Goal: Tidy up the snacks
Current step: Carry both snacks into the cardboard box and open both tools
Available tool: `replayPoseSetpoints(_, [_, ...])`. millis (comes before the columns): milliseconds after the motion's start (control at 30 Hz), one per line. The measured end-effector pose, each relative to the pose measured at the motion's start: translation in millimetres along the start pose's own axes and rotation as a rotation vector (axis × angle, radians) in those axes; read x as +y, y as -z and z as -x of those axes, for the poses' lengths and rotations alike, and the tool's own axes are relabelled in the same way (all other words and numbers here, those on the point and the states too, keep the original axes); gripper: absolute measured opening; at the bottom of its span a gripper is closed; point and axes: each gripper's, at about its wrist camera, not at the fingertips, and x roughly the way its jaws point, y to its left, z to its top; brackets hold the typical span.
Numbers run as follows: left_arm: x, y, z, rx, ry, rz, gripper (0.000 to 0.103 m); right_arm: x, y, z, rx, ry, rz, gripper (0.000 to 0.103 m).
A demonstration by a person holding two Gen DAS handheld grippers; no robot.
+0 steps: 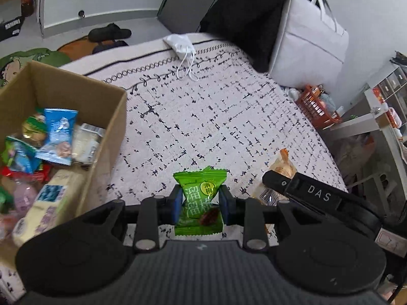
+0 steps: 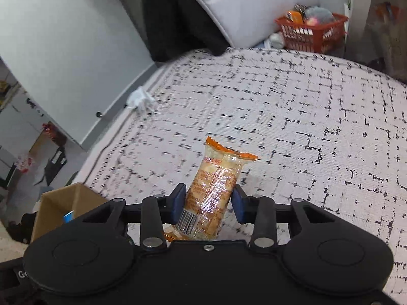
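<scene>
While both rigs hang over the white black-flecked rug (image 1: 203,117), we note the left gripper (image 1: 200,204) clenched on a green plum-candy packet (image 1: 199,200); the right gripper (image 2: 208,204) grasps an orange-ended clear biscuit packet (image 2: 216,185); an open cardboard box (image 1: 106,137) of snacks sits left.

home, likely bedroom | patterned bedspread (image 1: 216,117) | slippers (image 1: 109,33) | storage bag (image 1: 307,40)
</scene>
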Motion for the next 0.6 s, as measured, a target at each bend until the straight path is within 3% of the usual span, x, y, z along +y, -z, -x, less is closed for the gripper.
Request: replayPoseSetpoints(600, [13, 10, 95, -0.119, -0.009, -0.001, 0.029, 49, 16, 72, -0.090, -0.124, 0.119, 0.038])
